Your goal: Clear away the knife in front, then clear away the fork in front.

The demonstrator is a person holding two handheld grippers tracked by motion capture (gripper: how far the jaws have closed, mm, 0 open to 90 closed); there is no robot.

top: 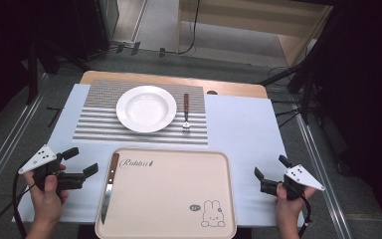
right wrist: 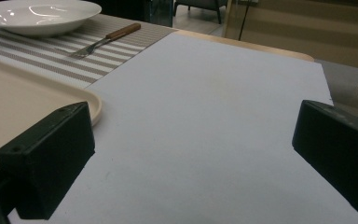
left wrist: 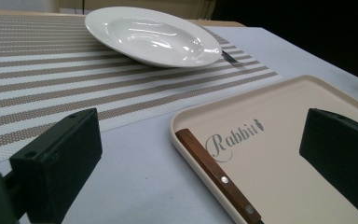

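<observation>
On the cream tray, a wooden-handled knife lies flat.

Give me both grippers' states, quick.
Left gripper: open, holding nothing, beside the knife on the tray.
Right gripper: open, holding nothing.
</observation>
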